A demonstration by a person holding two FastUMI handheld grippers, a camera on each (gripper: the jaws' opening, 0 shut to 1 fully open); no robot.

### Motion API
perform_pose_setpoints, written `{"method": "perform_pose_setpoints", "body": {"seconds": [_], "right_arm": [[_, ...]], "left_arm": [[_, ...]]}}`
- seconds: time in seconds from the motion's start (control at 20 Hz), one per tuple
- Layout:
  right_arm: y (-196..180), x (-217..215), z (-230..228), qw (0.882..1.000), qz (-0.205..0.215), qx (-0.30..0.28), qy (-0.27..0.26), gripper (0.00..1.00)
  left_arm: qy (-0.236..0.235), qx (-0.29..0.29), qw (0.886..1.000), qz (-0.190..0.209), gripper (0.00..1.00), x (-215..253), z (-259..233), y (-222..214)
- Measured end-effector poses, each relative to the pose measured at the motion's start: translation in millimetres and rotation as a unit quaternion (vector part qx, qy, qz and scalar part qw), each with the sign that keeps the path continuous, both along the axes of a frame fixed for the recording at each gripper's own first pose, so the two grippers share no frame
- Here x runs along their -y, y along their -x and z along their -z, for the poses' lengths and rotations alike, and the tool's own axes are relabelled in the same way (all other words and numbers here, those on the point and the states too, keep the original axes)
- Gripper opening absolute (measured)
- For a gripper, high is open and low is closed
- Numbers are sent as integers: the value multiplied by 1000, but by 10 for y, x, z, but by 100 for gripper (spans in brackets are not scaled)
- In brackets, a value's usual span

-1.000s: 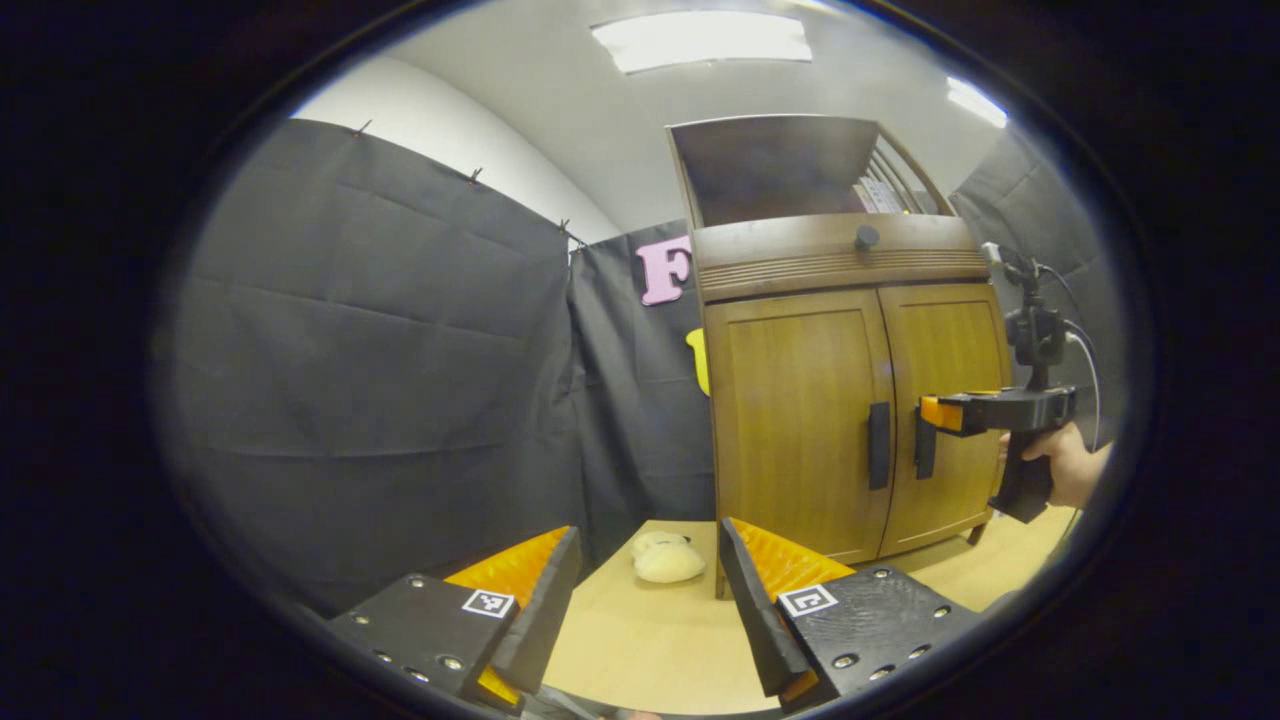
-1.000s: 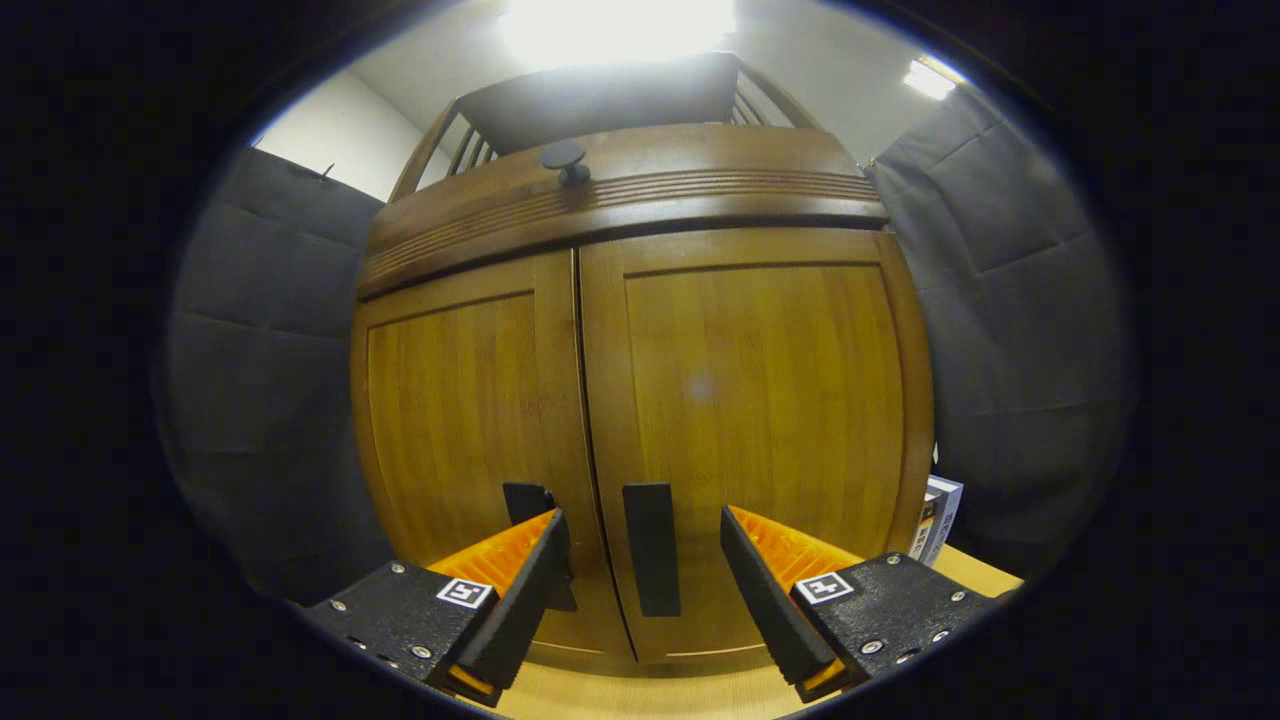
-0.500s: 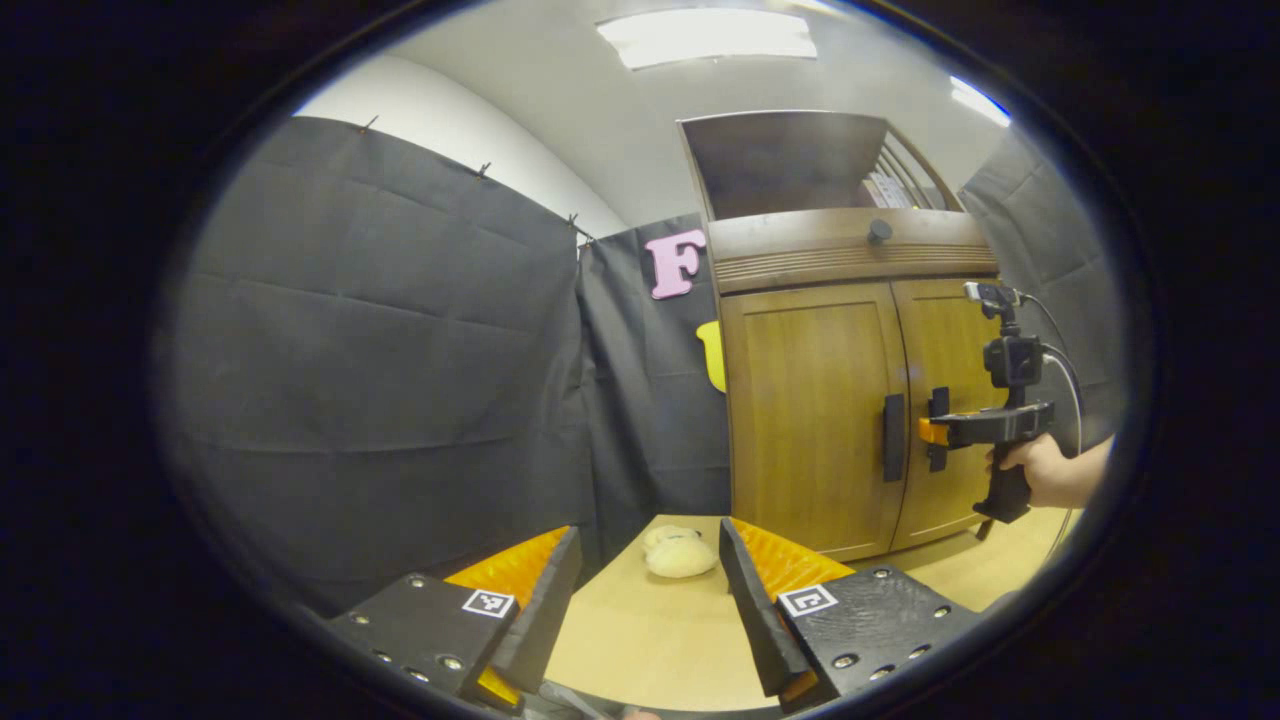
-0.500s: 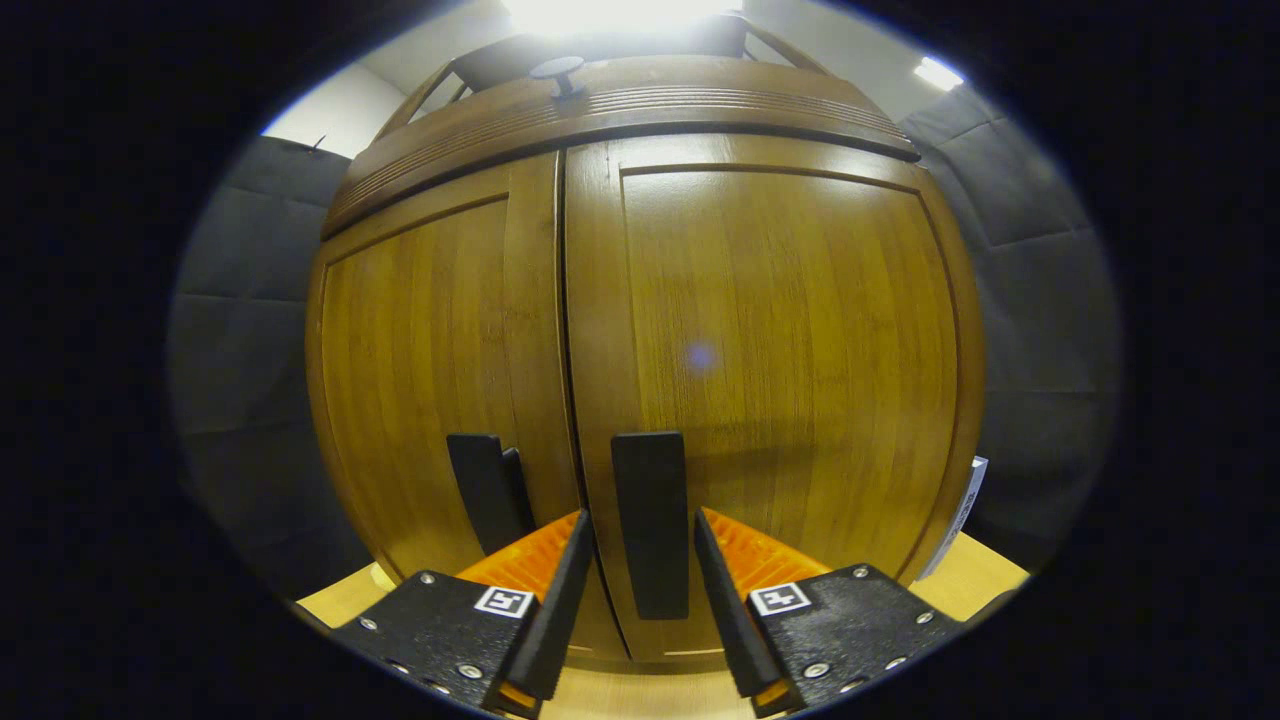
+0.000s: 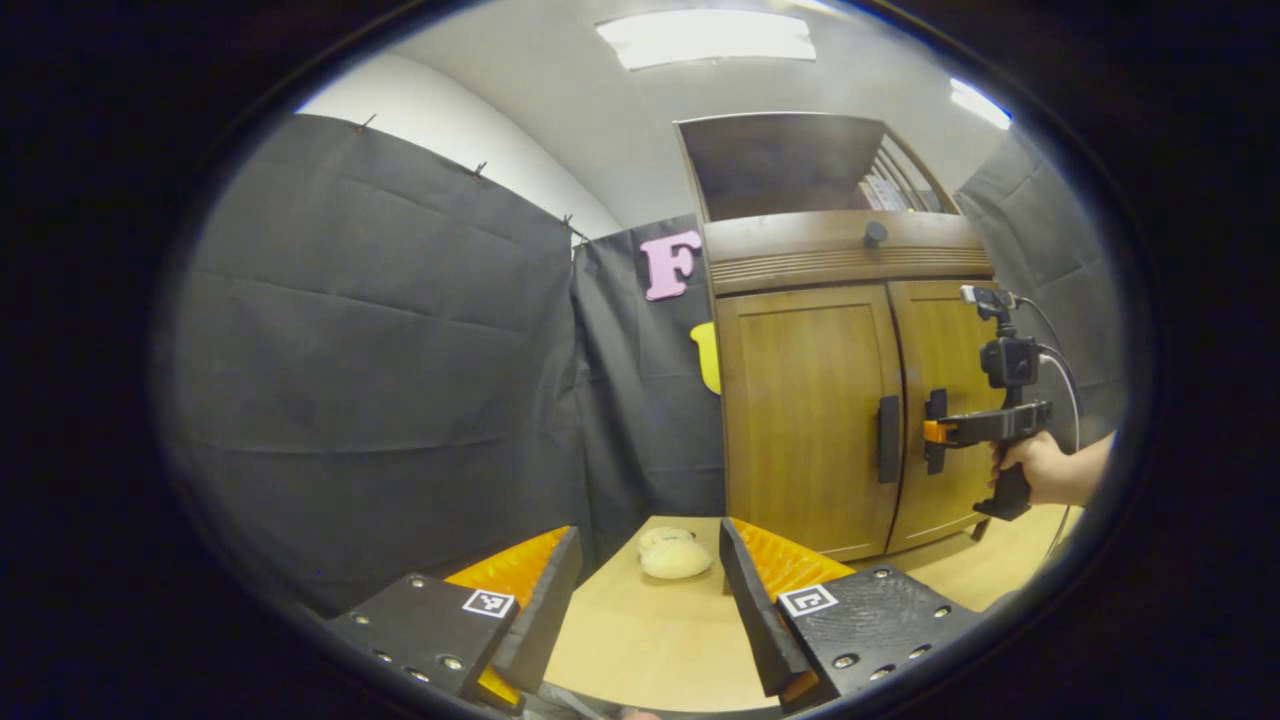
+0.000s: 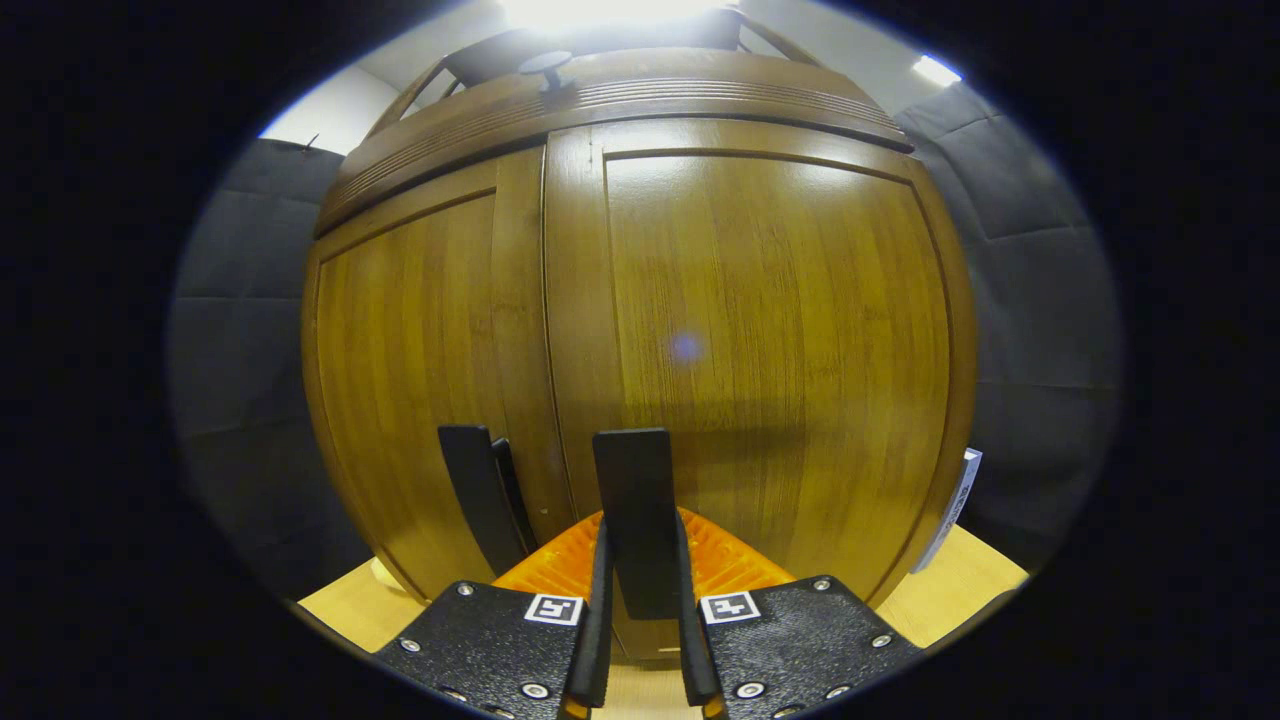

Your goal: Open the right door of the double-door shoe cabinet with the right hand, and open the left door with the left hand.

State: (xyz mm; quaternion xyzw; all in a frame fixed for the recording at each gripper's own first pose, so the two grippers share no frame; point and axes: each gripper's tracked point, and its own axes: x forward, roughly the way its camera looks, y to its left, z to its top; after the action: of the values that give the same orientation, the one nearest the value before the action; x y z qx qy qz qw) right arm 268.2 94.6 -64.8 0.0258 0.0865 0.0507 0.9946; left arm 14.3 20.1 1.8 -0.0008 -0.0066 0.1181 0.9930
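Right door (image 6: 770,340) of the shoe cabinet (image 5: 850,250) looks closed, flush with left door (image 6: 410,380); cabinet stands on the tabletop (image 5: 650,640). Right gripper (image 6: 640,610) is clamped on the right door handle (image 6: 635,520), both fingers pressing its sides. Judgement: pull straight back, then follow the hinge arc, grip firm. Holding hand (image 5: 1035,468) level, outstretched. Left gripper (image 5: 650,600) wide open, empty, low, well apart from left door handle (image 5: 888,440).

Pale plush toy (image 5: 675,558) on wood tabletop (image 5: 650,640); ceiling light (image 5: 705,38) above.
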Motion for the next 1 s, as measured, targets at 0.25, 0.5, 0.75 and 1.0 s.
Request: {"method": "perform_pose_setpoints", "body": {"seconds": [0.25,0.5,0.75,1.0], "right_arm": [[263,66,-24,1000,-14,0,0,29],[506,154,-38,1000,-22,-1,-2,29],[775,258,-85,999,-37,3,-7,29],[853,296,-147,999,-43,0,-13,29]], "left_arm": [[1,2,1000,17,85,38,-21,1],[-6,10,999,36,84,68,-22,-4],[-16,22,998,58,85,91,-70,-10],[-19,28,997,75,80,121,-107,-31]]}}
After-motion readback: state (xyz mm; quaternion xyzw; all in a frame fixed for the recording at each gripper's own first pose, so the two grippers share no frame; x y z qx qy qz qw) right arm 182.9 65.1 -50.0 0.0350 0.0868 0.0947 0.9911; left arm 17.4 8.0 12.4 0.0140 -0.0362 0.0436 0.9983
